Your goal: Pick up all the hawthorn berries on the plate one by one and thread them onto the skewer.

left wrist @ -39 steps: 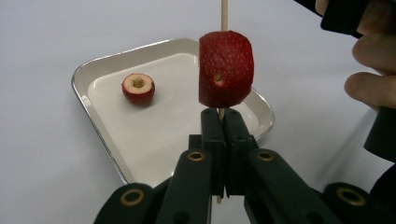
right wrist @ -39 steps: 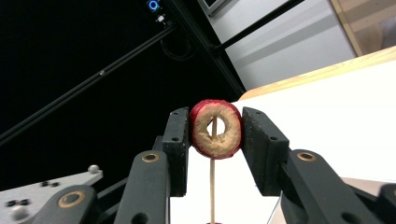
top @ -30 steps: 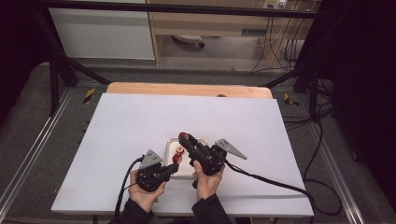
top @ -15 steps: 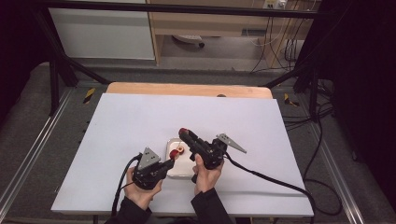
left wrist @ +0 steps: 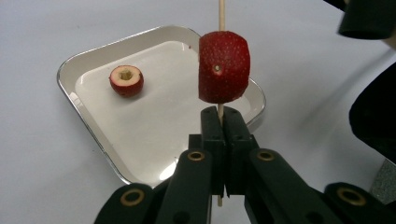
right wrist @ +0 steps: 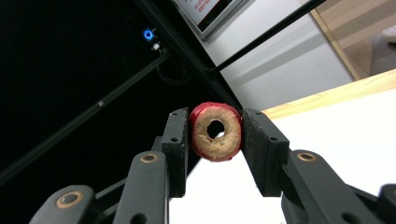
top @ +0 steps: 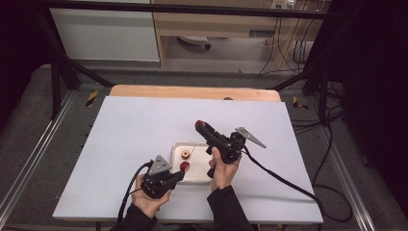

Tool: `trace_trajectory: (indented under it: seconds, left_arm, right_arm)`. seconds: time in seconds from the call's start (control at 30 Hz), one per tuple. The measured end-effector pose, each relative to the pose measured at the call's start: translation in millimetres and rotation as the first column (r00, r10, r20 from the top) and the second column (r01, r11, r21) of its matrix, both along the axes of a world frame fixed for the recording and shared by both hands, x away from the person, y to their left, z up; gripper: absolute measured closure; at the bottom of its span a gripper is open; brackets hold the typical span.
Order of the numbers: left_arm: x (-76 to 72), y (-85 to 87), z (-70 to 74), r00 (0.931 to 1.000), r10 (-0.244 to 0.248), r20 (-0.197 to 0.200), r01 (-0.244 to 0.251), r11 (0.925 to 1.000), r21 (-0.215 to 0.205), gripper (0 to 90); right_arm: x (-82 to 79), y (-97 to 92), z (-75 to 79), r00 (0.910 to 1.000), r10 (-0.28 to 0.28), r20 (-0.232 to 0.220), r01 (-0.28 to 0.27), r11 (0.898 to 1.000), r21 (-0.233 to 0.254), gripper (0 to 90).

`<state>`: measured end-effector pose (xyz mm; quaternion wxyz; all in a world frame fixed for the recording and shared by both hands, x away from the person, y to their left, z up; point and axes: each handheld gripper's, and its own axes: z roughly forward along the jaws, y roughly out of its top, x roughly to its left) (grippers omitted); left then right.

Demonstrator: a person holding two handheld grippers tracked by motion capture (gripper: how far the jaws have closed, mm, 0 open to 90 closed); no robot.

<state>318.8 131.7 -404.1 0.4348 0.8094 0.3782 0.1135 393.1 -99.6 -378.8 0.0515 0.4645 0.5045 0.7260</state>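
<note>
left gripper (left wrist: 219, 135) clamped on 1 skewer (left wrist: 221, 14), 1 strawberry (left wrist: 223, 66) threaded | right gripper (right wrist: 215, 135) closed on 1 ring (right wrist: 215, 131) | 1 ring (left wrist: 126, 80) left in tray (left wrist: 93, 135)

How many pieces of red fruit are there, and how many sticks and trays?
Strawberry on the skewer: 1
Cored red fruit pieces: 2, one in the tray, one in the right gripper
Wooden skewer, held by the left gripper: 1
White tray: 1
Total: 5
</note>
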Motion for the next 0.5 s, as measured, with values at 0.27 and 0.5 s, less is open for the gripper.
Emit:
trace_trajectory:
  seconds: [0.27,0.5]
  left_arm:
    - [2.9,8.6,4.3,0.9992,0.036,-0.016,-0.037,0.9987,-0.035,88.9]
    - [4.8,9.5,3.5,0.9986,0.045,-0.029,-0.046,0.9983,-0.037,88.8]
  right_arm:
    - [1.1,0.6,-6.1,0.9956,0.073,0.06,-0.068,0.995,-0.078,62.9]
    - [-1.3,4.9,-12.9,0.9937,0.083,0.075,-0.075,0.992,-0.102,62.8]
